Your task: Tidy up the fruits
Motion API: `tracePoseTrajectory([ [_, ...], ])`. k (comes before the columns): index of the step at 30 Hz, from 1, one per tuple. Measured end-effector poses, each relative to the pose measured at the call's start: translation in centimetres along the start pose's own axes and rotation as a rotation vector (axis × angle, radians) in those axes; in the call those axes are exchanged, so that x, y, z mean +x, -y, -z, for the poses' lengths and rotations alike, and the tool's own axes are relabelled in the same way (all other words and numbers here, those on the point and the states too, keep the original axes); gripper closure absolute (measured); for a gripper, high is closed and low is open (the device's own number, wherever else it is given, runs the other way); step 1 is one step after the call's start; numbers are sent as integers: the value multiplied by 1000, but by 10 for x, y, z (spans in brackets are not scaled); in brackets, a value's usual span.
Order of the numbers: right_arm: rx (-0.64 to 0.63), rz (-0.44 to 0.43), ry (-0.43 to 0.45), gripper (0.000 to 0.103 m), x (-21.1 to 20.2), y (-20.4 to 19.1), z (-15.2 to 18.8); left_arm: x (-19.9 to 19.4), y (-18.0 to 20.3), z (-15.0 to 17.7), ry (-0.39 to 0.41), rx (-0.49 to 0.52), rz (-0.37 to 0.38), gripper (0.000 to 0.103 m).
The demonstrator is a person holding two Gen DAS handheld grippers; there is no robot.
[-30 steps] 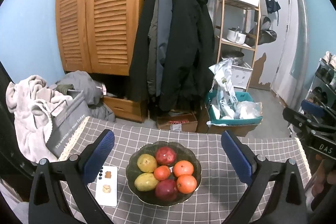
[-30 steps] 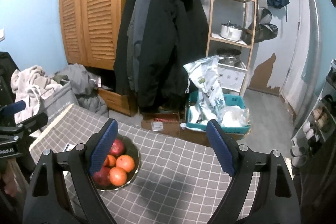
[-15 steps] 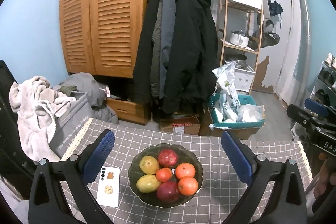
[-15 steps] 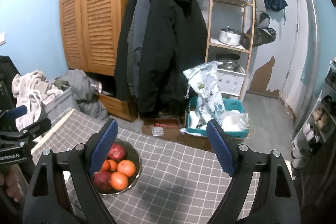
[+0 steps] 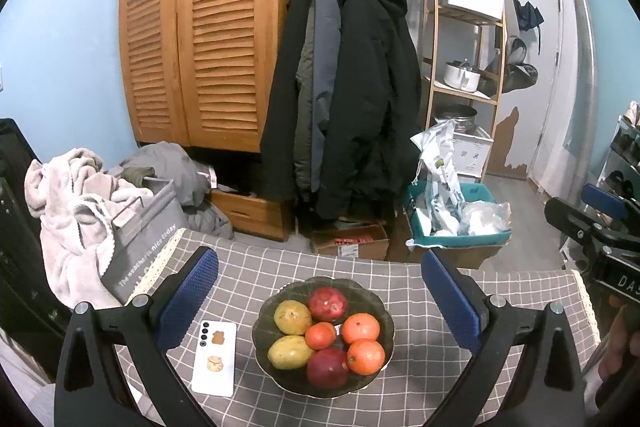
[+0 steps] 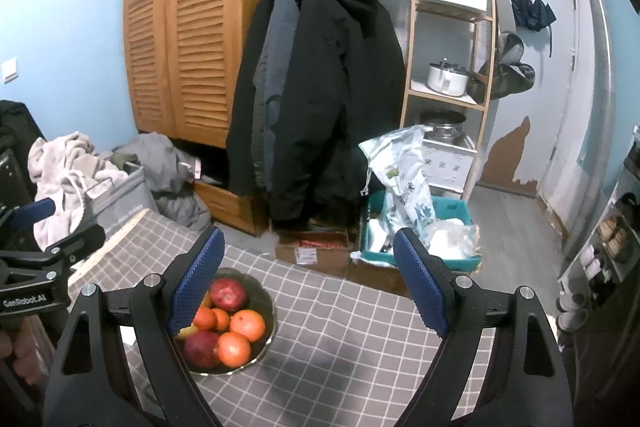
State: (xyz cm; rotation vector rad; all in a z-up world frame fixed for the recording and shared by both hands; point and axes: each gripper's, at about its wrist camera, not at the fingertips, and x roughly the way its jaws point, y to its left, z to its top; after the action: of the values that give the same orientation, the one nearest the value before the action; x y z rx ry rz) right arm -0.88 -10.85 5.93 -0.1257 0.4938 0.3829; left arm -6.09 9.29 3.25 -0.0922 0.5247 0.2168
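A dark green bowl point(image 5: 378, 307) stands on the grey checked tablecloth point(image 5: 420, 387). It holds two red apples, several oranges point(image 5: 361, 327) and two yellow-green mangoes point(image 5: 290, 351). My left gripper point(image 5: 318, 297) hangs open above and in front of the bowl, nothing between its blue pads. In the right wrist view the bowl point(image 6: 269, 323) lies low on the left, partly behind the left finger. My right gripper point(image 6: 308, 287) is open and empty over the cloth to the right of the bowl.
A white phone point(image 5: 215, 357) lies on the cloth left of the bowl. Beyond the table's far edge are a grey laundry bag point(image 5: 140, 251), a cardboard box point(image 5: 352, 243), a teal crate point(image 5: 456, 227), hanging coats point(image 5: 352, 87) and a wooden shelf point(image 5: 464, 67).
Both wrist views have tilted up and pulled back slightly, so the bowl sits lower in each frame. Both grippers stay open. Nothing on the table moved.
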Motion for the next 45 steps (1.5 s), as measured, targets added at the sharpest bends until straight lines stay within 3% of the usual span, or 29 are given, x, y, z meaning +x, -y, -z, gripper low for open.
tracePoseTrajectory([
  [12, -1, -1, -1, 18, 0, 0, 0, -3, 3, -2, 11, 26, -41, 1],
  [45, -1, -2, -1, 18, -1, 0, 0, -4, 5, -4, 9, -7, -26, 1],
])
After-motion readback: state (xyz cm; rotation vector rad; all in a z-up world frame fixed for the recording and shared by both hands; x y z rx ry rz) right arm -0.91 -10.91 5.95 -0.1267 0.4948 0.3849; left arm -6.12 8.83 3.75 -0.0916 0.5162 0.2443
